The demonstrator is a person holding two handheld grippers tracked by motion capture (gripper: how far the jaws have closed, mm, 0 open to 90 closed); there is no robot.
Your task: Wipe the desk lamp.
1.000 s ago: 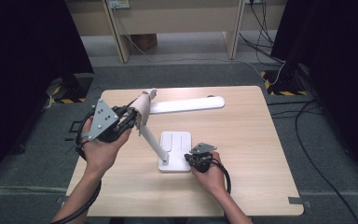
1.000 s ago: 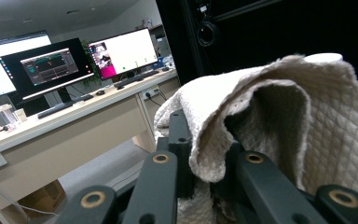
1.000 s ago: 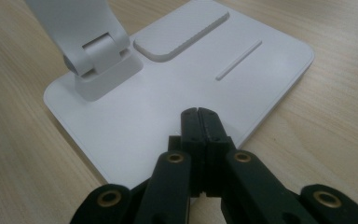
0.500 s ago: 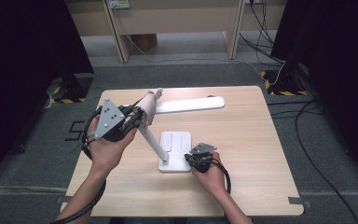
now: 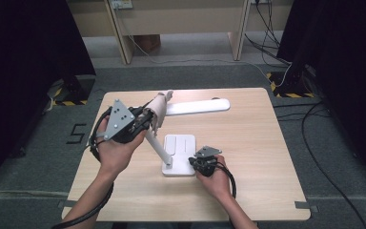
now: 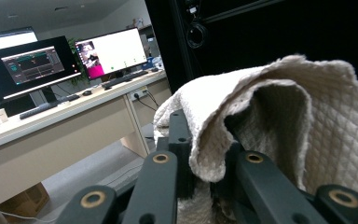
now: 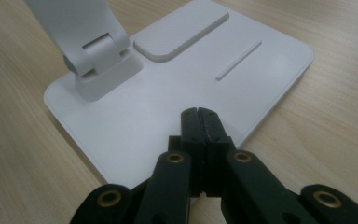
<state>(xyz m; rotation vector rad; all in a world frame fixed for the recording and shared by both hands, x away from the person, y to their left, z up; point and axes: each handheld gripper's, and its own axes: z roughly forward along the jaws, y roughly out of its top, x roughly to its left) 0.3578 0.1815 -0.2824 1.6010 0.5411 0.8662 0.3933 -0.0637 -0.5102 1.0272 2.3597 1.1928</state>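
Here, a quilted cloth (image 5: 158, 110) meets a smooth white lamp (image 5: 181, 143) on a wooden desk (image 5: 248, 143).
Left gripper (image 5: 143, 120) fingers pinch the beige cloth against the lamp's arm; right gripper (image 7: 198, 112) fingers, closed empty, press its flat square base.

Light wooden surface (image 5: 248, 143) stands on a grey floor (image 5: 181, 71). Yellow-and-black hazard tape (image 5: 290, 90) marks the floor at the surface's far corners. Black cables (image 5: 314, 143) trail across the floor at right. A cardboard box (image 5: 145, 43) sits under a far desk (image 6: 74, 121), which carries lit monitors (image 6: 109, 51) and a keyboard (image 6: 121, 79).
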